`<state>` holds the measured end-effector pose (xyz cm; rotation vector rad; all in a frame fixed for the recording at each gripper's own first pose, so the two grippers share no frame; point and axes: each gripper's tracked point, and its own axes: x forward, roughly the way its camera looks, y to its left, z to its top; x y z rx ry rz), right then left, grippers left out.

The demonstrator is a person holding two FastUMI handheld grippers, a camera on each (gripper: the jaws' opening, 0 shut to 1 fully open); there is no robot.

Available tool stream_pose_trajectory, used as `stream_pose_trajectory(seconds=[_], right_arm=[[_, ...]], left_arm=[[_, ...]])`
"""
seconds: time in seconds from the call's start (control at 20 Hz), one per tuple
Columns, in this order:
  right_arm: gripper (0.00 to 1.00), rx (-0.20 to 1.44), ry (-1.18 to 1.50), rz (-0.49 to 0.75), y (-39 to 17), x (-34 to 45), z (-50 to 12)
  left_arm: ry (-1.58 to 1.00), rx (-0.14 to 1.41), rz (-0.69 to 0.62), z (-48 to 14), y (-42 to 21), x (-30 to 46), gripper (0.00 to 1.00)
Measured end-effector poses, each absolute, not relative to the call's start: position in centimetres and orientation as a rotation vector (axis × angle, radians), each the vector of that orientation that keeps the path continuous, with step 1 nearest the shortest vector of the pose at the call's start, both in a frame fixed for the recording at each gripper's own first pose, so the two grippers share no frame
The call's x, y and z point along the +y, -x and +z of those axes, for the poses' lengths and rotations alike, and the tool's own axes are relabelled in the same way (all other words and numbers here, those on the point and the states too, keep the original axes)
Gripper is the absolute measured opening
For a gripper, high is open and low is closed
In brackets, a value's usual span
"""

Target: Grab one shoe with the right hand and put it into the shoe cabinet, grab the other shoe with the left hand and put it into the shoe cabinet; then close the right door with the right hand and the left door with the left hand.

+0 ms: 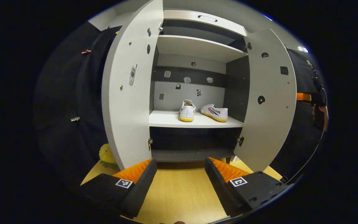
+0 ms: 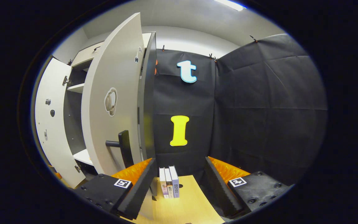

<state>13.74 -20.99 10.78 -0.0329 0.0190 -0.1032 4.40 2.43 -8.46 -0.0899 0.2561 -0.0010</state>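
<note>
Right gripper (image 2: pixel 180 174) gaping empty | I'm facing right door (image 2: pixel 110 102), its upright handle (image 2: pixel 124 147) just left | both shoes (image 1: pixel 204 111) shelved | left gripper (image 1: pixel 180 174) gaping, centred

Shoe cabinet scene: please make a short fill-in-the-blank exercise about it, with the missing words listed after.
1. Both shoes stand on the same ____ inside the shoe cabinet.
2. The left door and the right door are both ____.
3. The fingers of the left tool hold ____.
4. Beside the cabinet, between the right tool's fingers, three ____ stand upright.

Missing words: shelf; open; nothing; books
</note>
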Motion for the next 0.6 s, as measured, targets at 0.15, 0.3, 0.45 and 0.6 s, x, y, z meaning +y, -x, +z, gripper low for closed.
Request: stream_pose_trajectory(seconds=[0.15,0.3,0.45,0.6], right_arm=[[0.98,0.013,0.028,-0.049,-13.9,-19.3,11.2],[0.92,0.040,0.064,-0.066,-13.8,-19.7,10.2],[0.92,0.053,0.081,-0.070,-14.4,-19.7,10.0],[0.96,0.070,0.079,-0.052,-14.5,-19.3,9.9]], left_arm=[[0.082,0.254,0.002,-8.4,-4.5,2.9,0.96],[0.068,0.240,-0.007,-7.9,-4.7,3.0,0.95],[0.070,0.229,-0.023,-7.5,-5.1,2.8,0.95],[0.058,0.225,-0.031,-7.4,-5.0,2.9,0.95]])
